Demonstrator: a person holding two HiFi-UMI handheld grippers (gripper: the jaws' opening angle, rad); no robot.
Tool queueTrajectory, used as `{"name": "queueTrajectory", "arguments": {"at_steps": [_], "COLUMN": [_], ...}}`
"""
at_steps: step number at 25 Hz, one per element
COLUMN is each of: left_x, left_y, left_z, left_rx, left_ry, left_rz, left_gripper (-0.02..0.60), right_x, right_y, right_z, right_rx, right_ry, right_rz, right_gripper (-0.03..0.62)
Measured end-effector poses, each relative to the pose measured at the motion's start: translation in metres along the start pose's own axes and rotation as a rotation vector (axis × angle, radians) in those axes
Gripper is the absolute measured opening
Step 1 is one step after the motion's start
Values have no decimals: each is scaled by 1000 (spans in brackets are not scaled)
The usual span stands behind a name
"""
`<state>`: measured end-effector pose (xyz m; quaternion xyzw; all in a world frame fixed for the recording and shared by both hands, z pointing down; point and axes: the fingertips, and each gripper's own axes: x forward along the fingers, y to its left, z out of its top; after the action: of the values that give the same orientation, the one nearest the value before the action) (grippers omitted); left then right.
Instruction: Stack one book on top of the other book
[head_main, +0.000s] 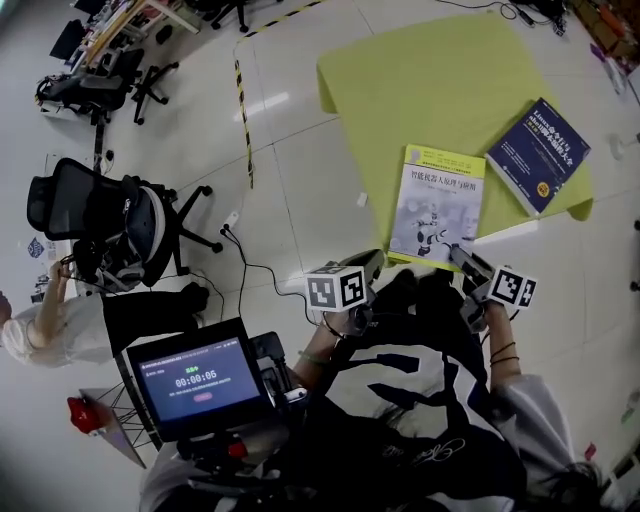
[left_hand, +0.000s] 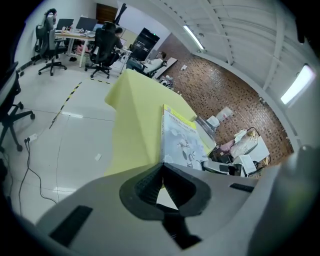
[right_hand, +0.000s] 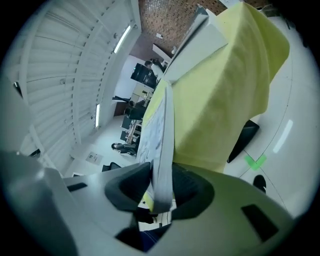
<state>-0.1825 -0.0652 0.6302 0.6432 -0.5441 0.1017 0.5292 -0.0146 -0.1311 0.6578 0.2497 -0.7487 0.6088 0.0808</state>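
Note:
A white and yellow book lies at the near edge of the table under a yellow cloth. A blue book lies askew to its right, near the table's right corner. My right gripper is at the white book's near right corner. In the right gripper view that book's edge stands between the pads, and my right gripper is shut on it. My left gripper is shut and empty just off the book's near left corner. In the left gripper view its tips point at the white book.
A black office chair stands on the floor at the left, with a cable trailing beside it. Striped tape runs across the floor. A screen with a timer sits close to my body. A person sits at far left.

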Motion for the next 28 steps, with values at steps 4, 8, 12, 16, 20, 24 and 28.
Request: {"name": "queueTrajectory", "arguments": {"at_steps": [4, 8, 12, 16, 20, 24, 28], "left_x": [-5, -6, -3, 8, 17, 25, 34], "left_y": [0, -7, -13, -12, -29, -42, -55], "left_z": [1, -6, -20, -44, -72, -81, -75], "left_rx": [-5, 14, 38, 14, 28, 0, 4], "left_ry": [-16, -4, 44, 148, 276, 332, 341], "left_rz": [-39, -114, -191, -263, -417, -534, -577], "left_gripper": [5, 74, 151, 176, 176, 176, 175], "right_x": [-6, -21, -43, -62, -77, -85, -87], "right_y": [18, 26, 29, 31, 35, 36, 41], "right_z": [2, -14, -34, -47, -62, -74, -81], "right_rx": [17, 36, -31, -82, -100, -101, -101], "right_ry": [-1, -21, -36, -43, -57, -73, -89], "right_rz": [34, 17, -5, -47, -84, -113, -134], "right_gripper": [83, 80, 80, 80, 80, 80, 81]}}
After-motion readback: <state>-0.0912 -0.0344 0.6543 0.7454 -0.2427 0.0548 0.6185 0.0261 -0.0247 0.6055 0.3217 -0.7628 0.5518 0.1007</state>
